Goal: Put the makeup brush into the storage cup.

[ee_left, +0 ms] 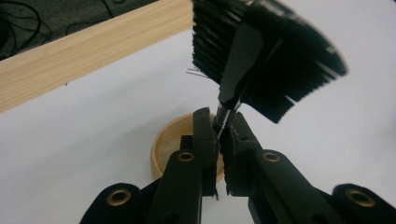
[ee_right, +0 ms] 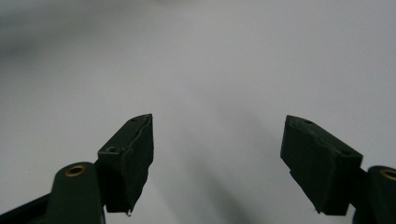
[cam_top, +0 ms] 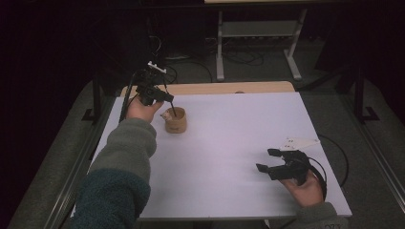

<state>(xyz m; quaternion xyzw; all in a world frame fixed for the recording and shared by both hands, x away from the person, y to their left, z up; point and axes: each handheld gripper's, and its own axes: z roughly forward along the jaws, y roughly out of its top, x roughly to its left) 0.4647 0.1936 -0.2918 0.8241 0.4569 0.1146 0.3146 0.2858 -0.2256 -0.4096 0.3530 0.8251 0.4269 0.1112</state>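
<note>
A tan round cup [cam_top: 175, 122] stands on the white table top [cam_top: 229, 138] at the far left. My left gripper [cam_top: 168, 99] hovers just above it, shut on the thin stem of a black brush [cam_top: 173, 111] whose lower end reaches into the cup. In the left gripper view the jaws [ee_left: 218, 125] pinch that stem, the black bristle head [ee_left: 271, 51] fans out above them, and the cup [ee_left: 163, 144] lies below. A small pale thing [cam_top: 165, 114] sits at the cup's left rim. My right gripper [cam_top: 266, 160] rests near the front right, open and empty [ee_right: 217, 154].
A light wooden strip [cam_top: 205, 88] runs along the table's far edge. Beyond it, on the dark floor, stand a white metal frame [cam_top: 258, 33] and loose cables [cam_top: 191, 62]. The right gripper's cable [cam_top: 334, 157] loops near the table's right edge.
</note>
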